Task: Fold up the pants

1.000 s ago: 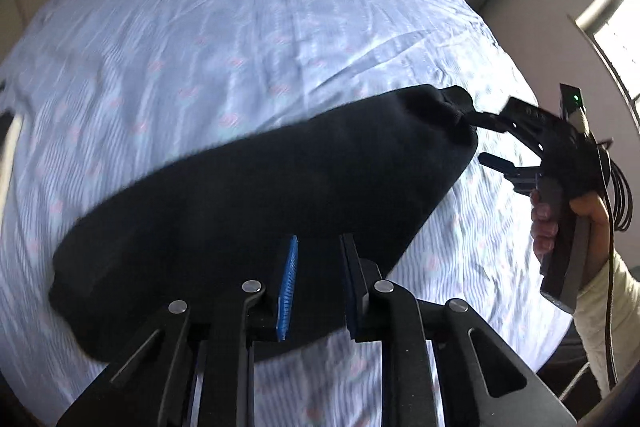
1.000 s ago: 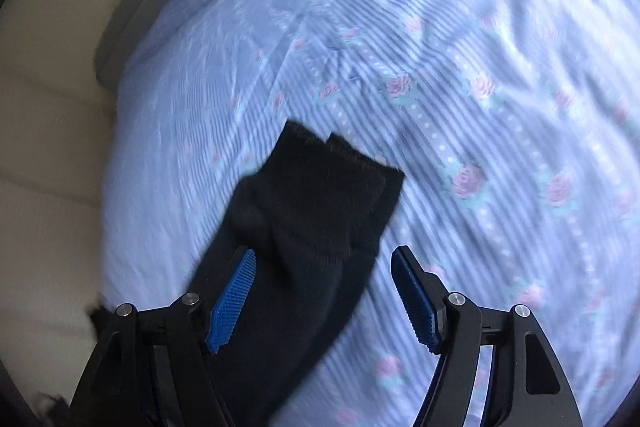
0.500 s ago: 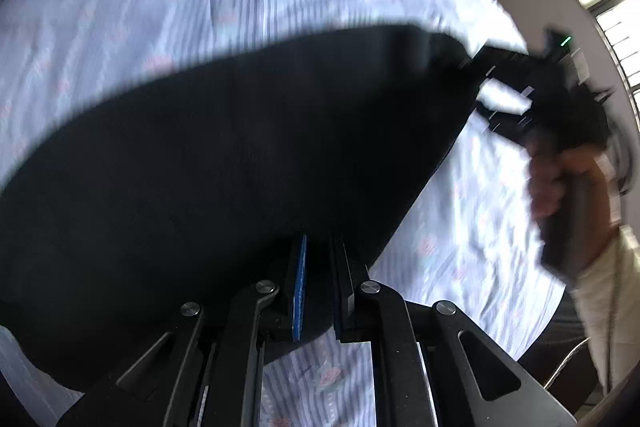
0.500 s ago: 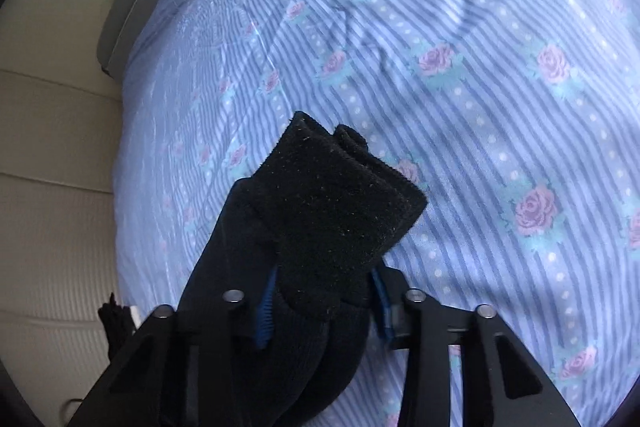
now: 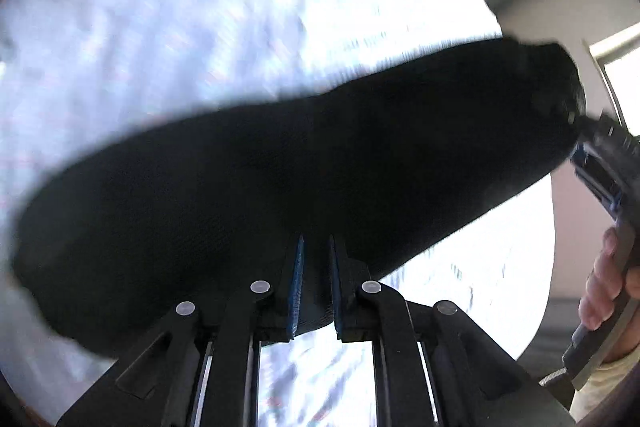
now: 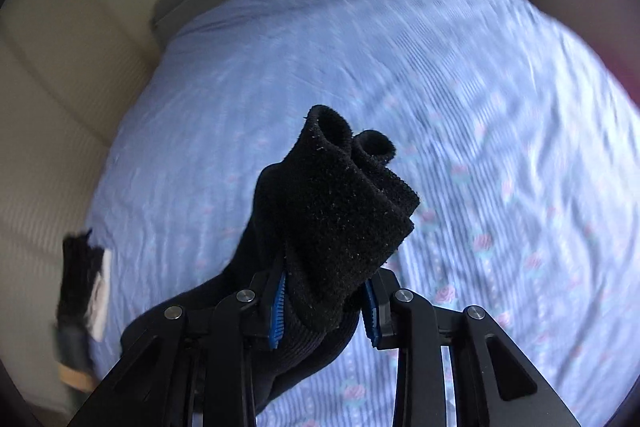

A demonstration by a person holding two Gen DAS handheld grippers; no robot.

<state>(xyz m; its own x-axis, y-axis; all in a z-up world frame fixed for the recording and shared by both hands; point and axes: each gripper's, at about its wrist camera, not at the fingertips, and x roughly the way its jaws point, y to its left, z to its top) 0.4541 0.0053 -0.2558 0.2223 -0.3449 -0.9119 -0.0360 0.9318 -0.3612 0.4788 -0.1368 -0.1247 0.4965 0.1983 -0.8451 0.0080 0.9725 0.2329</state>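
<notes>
The black pants (image 5: 280,195) hang stretched between both grippers above the bed. My left gripper (image 5: 315,255) is shut on the pants' near edge. In the left wrist view the right gripper (image 5: 588,143) holds the far end at the right. In the right wrist view my right gripper (image 6: 326,291) is shut on the black leg cuffs (image 6: 340,203), which stick up bunched between the blue pads.
The bed has a blue striped sheet with pink roses (image 6: 480,147). A beige padded headboard (image 6: 60,107) stands at the left. A dark object with a white part (image 6: 82,291) lies at the bed's left edge. A wall and a window (image 5: 616,75) are at the right.
The right gripper closed on the leg cuffs and the left on the pants' edge. Both lifted the pants off the bed, and the views have swung.
</notes>
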